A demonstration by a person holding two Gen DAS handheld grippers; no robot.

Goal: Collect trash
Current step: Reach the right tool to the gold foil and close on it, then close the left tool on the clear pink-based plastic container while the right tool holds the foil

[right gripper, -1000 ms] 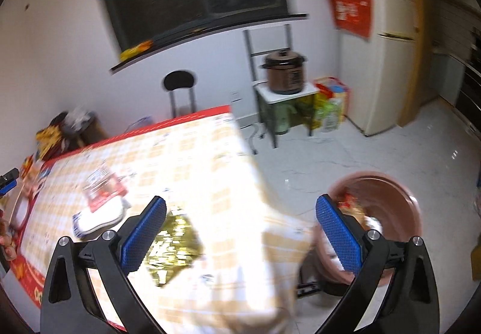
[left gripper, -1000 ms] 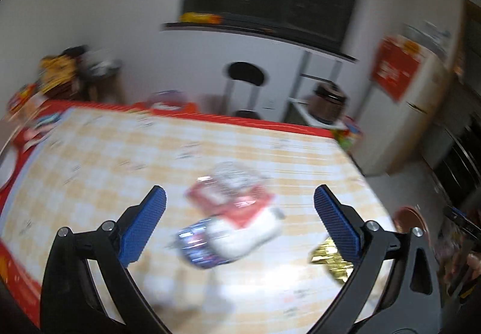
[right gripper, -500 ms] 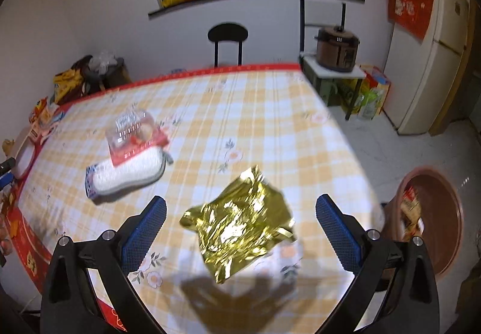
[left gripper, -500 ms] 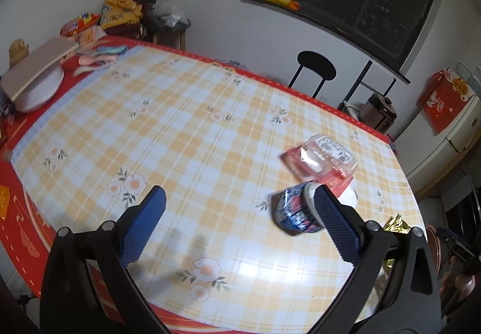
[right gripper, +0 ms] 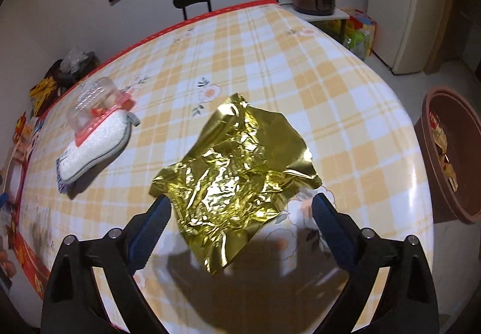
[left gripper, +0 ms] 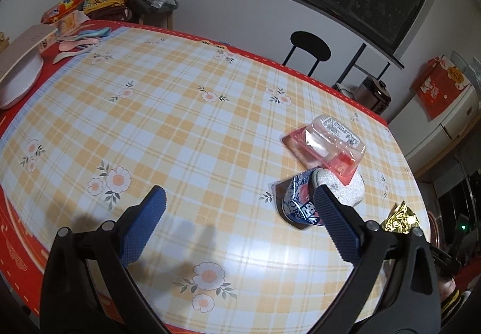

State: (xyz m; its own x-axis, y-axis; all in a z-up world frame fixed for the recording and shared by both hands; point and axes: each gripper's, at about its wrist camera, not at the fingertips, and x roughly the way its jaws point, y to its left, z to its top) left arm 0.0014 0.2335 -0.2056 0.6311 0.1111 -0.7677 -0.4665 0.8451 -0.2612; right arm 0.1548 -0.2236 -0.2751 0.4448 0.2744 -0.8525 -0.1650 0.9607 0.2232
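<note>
The surface, under a yellow checked cloth with a red border, fills most of both views. At the right edge of the right wrist view a brown bin stands on the floor beside the surface, scraps already inside; that looks like where the trash belongs.

Largest of the trash is the white padded pack at the left of that view, seen end-on at lower right of the left wrist view as a pack with a blue printed end. It looks soft and light, likely to sag, so a grip across its narrow middle would suit. A clear clamshell box with a red base rests on its far end, touching it. The box looks stiff but thin and brittle, probably slippery; pinching its rim or a corner seems safer than squeezing the dome.

The gold foil wrapper lies crumpled in the centre of the right wrist view, and shows as a small gold scrap at the lower right of the left one. It should be nearly weightless, crinkly, and apt to slide flat on the cloth; a raised fold near its near edge offers the best purchase.

The right gripper hangs wide open, empty, its fingers straddling the foil's near edge. The left gripper is likewise spread open and empty above bare cloth, its right finger overlapping the blue end in the frame; contact cannot be told.
</note>
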